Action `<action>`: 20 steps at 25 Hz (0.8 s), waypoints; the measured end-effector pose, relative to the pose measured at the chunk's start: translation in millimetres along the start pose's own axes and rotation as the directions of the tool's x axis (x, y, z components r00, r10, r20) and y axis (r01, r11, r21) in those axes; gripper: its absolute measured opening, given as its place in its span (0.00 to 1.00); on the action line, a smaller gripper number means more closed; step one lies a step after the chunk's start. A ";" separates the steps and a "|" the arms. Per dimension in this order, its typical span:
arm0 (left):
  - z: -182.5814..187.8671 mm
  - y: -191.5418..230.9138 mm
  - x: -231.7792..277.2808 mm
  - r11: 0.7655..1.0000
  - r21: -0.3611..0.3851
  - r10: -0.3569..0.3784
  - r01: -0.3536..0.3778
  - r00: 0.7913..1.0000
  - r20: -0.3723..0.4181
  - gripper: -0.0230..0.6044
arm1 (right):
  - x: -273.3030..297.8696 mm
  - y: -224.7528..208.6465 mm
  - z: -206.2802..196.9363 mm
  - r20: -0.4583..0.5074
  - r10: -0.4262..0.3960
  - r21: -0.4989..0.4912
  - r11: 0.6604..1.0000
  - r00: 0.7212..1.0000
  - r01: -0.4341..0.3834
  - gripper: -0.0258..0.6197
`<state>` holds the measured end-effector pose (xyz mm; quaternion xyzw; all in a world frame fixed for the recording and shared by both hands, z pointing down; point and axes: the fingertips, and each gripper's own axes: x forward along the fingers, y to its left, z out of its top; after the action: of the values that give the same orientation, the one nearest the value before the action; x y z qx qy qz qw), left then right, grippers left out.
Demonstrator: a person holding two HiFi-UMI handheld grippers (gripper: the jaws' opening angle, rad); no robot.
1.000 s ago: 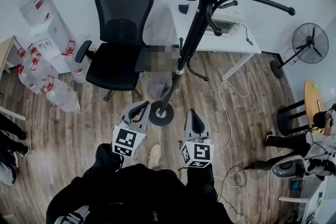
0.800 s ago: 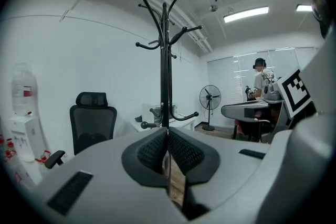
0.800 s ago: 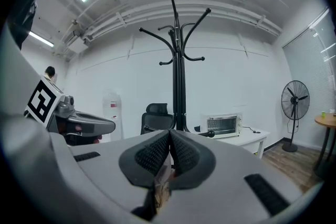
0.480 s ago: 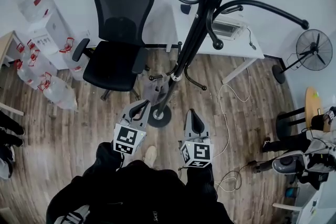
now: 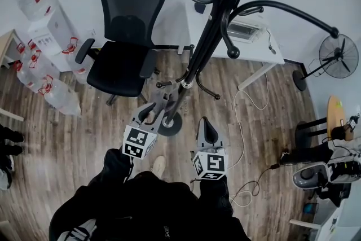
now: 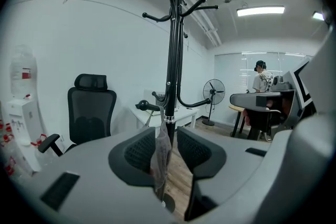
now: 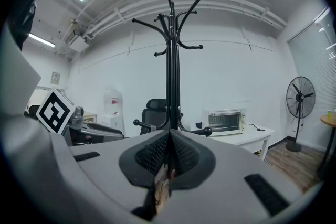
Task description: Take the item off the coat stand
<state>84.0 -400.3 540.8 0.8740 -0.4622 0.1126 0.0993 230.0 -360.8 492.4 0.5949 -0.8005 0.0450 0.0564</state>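
The left tongs (image 6: 169, 139), just spreading, straddle the limp grey item (image 6: 159, 160) hanging on the coat stand (image 6: 173, 50) and probably need to pinch it next, while the right tongs (image 7: 169, 139) are pressed together.

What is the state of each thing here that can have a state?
left gripper: open, jaws just been opening, the grey item between them, not clamped.
right gripper: shut.
grey item: hanging from a lower hook of the coat stand.
coat stand: upright.
office chair: unoccupied.
toaster oven: door closed.

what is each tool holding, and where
Nothing. Left tool jaws, just opening, flank a thin grey item hanging off the coat stand; right tool shut empty.
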 end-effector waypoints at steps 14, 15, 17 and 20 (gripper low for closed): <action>-34.2 6.7 58.8 1.000 0.000 -0.003 0.003 0.996 -0.093 0.44 | -6.0 -33.0 -6.5 -0.016 -0.060 0.004 0.998 0.998 0.060 0.06; -37.1 6.7 61.4 1.000 0.000 -0.001 0.001 0.995 -0.100 0.44 | -6.2 -34.7 -7.0 -0.017 -0.063 0.003 0.998 0.998 0.063 0.07; -42.2 7.0 65.7 1.000 -0.002 0.002 -0.002 0.994 -0.113 0.44 | -6.4 -37.8 -7.9 -0.020 -0.068 0.002 0.998 0.997 0.068 0.06; -48.4 8.3 69.4 1.000 -0.004 0.010 -0.011 0.991 -0.133 0.44 | -6.9 -40.1 -8.0 -0.022 -0.072 0.001 0.997 0.997 0.072 0.06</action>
<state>110.0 -445.9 607.6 0.8619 -0.4592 0.1702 0.1313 270.6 -364.7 499.5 0.6229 -0.7778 0.0503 0.0664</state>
